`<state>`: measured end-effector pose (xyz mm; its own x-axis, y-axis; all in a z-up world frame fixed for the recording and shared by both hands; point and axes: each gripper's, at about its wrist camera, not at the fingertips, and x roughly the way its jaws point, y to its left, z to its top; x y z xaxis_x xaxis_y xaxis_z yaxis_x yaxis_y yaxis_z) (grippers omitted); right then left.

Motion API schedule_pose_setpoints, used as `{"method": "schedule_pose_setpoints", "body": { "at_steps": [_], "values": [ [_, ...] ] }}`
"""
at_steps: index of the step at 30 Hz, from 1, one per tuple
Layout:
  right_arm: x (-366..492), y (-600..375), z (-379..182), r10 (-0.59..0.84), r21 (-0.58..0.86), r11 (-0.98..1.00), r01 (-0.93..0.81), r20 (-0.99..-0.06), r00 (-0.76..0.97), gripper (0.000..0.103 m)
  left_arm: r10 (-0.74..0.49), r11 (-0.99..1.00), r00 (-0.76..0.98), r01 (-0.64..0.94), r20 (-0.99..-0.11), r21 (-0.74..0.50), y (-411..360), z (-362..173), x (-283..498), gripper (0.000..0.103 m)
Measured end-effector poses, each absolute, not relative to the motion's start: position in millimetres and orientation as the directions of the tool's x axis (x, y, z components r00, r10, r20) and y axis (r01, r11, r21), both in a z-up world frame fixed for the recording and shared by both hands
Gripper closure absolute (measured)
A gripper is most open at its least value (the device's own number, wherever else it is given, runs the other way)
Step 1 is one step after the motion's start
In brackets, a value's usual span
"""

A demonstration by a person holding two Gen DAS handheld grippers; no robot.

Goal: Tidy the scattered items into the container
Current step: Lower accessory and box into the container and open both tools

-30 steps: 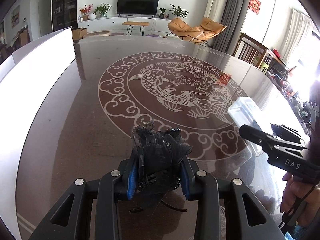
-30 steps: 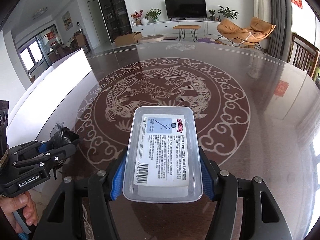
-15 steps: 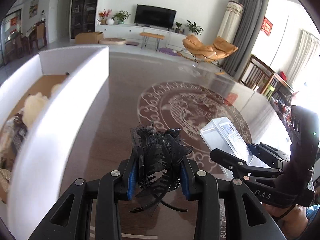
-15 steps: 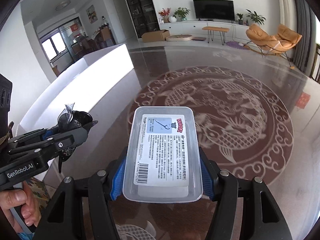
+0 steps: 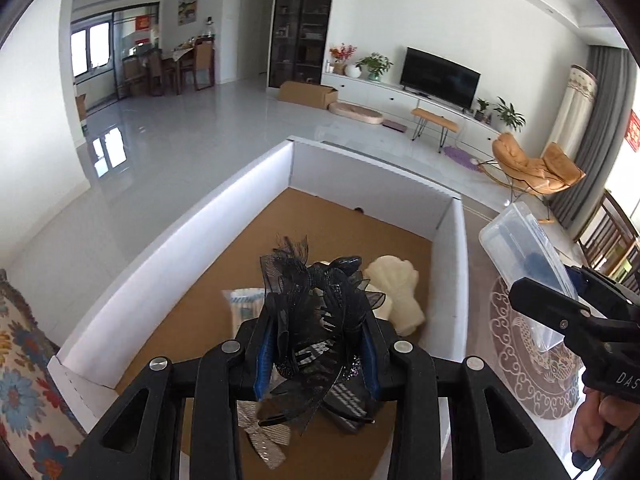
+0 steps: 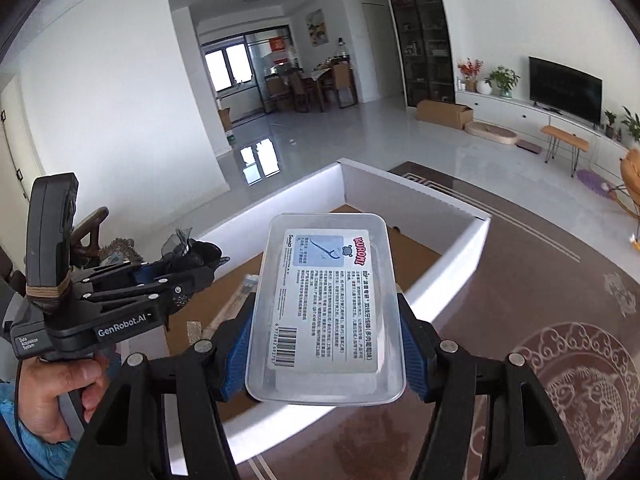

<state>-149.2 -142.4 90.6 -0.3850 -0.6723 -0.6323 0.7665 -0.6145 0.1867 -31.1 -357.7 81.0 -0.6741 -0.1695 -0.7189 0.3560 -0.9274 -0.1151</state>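
The white container (image 5: 454,280) sits at the surface's left edge. The left gripper (image 5: 316,344) clamps a black lace hair clip (image 5: 316,304) above it; the right gripper (image 6: 324,344) squeezes a clear floss-pick box (image 6: 324,304) just short. Lower both inside before releasing, clear of the cream shell ornament (image 5: 394,292).

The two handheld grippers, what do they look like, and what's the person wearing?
Both are matte black plastic with silver screws and blue finger pads. The left gripper reads "GenRobot.AI", with a tan band wrapped round its upright black block. The right gripper reads "DAS". A blue sleeve shows at the left wrist.
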Motion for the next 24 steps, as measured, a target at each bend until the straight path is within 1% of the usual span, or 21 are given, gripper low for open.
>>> {"method": "schedule_pose_setpoints", "body": {
  "at_steps": [7,13,14,15,16,17,18,19,20,21,24],
  "values": [
    [-169.0,-237.5,58.6,-0.607,0.141,-0.577,0.804,-0.733,-0.307,0.040,-0.188,-0.891,-0.602,0.437,-0.776,-0.124,-401.7,49.1,-48.4,0.067],
    [-175.1,-274.2,40.9,-0.560,0.087,-0.557,0.826,-0.774,-0.295,0.039,-0.162,-0.870,-0.566,0.469,-0.808,-0.155,-411.9,31.5,-60.9,0.066],
    [-177.3,-278.0,36.6,-0.554,0.095,-0.555,0.827,-0.784,-0.281,0.039,-0.156,-0.866,-0.558,0.474,-0.815,-0.159,-412.9,28.9,-62.0,0.063],
    [-179.3,-281.8,31.4,-0.536,0.098,-0.558,0.824,-0.801,-0.267,0.039,-0.156,-0.863,-0.548,0.481,-0.822,-0.157,-413.0,27.3,-62.8,0.053],
    [-181.3,-284.5,25.6,-0.509,0.089,-0.564,0.821,-0.821,-0.260,0.039,-0.170,-0.858,-0.537,0.494,-0.827,-0.144,-411.9,26.3,-62.7,0.050],
    [-182.7,-285.6,22.1,-0.489,0.074,-0.569,0.819,-0.831,-0.265,0.038,-0.195,-0.850,-0.525,0.512,-0.828,-0.124,-411.3,25.2,-60.9,0.041],
    [-183.2,-284.5,21.0,-0.483,0.058,-0.573,0.818,-0.830,-0.280,0.038,-0.215,-0.842,-0.516,0.528,-0.829,-0.110,-411.5,24.0,-59.1,0.030],
    [-184.2,-282.5,21.6,-0.487,0.050,-0.578,0.815,-0.822,-0.295,0.038,-0.222,-0.835,-0.513,0.538,-0.829,-0.110,-412.2,23.1,-56.9,0.026],
    [-185.5,-279.5,23.3,-0.494,0.055,-0.583,0.811,-0.816,-0.300,0.038,-0.219,-0.830,-0.517,0.544,-0.827,-0.121,-412.9,22.8,-54.2,0.018],
    [-186.2,-276.0,25.8,-0.499,0.065,-0.586,0.808,-0.814,-0.297,0.038,-0.217,-0.825,-0.524,0.550,-0.824,-0.132,-412.6,23.3,-51.6,0.013],
    [-186.4,-265.2,33.4,-0.489,0.045,-0.592,0.804,-0.814,-0.314,0.038,-0.230,-0.812,-0.534,0.566,-0.814,-0.142,-406.5,28.3,-44.1,0.012]
  ]
}}
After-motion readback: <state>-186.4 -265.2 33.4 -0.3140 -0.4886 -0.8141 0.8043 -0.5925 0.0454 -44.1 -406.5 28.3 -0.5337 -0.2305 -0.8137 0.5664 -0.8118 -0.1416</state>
